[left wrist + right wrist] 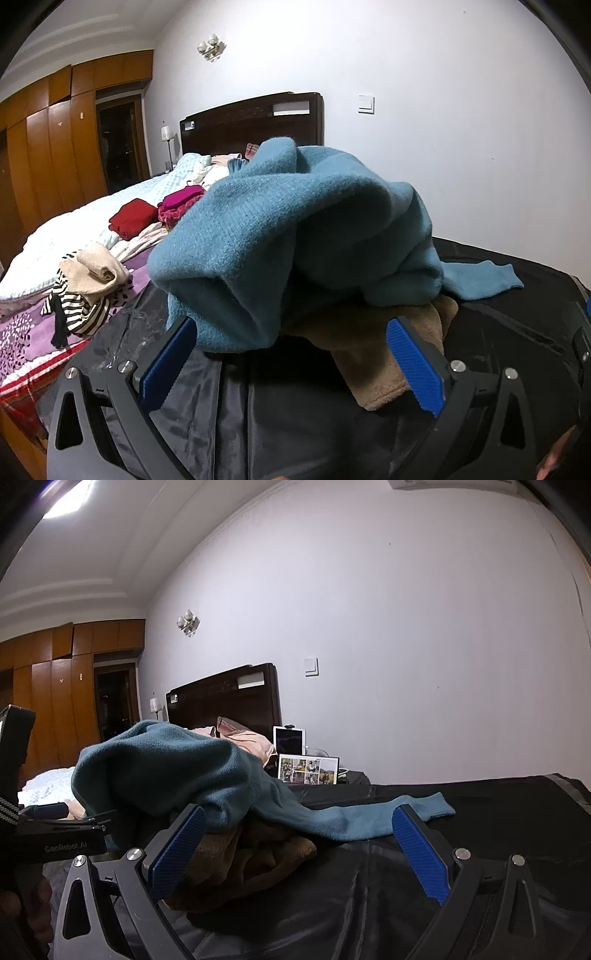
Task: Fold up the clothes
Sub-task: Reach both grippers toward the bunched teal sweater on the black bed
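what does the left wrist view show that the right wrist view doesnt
Only the left wrist view shows the red folded garment, the magenta clothes and the striped top on the bed. Only the right wrist view shows the photo frame and the white tablet. Both show the blue sweater heaped on a brown garment, the dark headboard, and open grippers: left, right.

Both my grippers sit low and level, jaws spread wide, nothing clamped. Left gripper [291, 365] open, blue pads [415, 365] clear. Right gripper [295, 853] open too; left unit visible beside it.
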Demonstrator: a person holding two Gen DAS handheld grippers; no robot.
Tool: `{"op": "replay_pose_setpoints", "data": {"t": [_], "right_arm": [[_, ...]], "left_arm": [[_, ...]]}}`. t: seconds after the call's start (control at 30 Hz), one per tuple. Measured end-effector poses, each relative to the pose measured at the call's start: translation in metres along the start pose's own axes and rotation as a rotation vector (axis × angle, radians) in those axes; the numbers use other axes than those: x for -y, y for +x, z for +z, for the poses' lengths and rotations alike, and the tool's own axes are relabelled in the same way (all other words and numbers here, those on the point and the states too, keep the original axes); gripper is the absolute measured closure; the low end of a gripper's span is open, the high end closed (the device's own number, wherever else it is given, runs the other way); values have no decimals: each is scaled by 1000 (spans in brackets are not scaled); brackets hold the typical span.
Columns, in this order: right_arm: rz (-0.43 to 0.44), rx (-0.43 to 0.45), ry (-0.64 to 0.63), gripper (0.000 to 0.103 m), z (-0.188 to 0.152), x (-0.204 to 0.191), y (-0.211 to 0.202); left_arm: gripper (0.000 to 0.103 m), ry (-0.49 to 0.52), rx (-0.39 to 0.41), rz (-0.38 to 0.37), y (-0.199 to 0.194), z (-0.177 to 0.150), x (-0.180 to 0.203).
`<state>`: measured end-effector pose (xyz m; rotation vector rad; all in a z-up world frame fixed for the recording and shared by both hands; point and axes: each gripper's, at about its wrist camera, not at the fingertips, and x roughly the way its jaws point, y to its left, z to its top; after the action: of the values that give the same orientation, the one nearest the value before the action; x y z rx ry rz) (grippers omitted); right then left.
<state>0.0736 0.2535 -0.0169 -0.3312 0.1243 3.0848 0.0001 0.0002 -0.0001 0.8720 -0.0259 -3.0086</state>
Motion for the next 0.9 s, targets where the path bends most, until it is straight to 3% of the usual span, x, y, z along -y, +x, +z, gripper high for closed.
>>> {"op": "replay_pose_setpoints", "data": {"t": [0.27,0.37,0.6,0.9], "right_arm": [[16,-7,24,1,-9,-4,-7],[40,-79,40,1,-8,4,11],[71,-130,23,1,-16,-3,32],[183,-209,45,1,12,-16,65]], "left_arm": [[0,-29,-7,17,6,-2,-3],[0,-69,7,33,10,-7,-16],[0,-132,26,41,18,-15,-35],[0,-178,28,28,31,-21,-59]]}}
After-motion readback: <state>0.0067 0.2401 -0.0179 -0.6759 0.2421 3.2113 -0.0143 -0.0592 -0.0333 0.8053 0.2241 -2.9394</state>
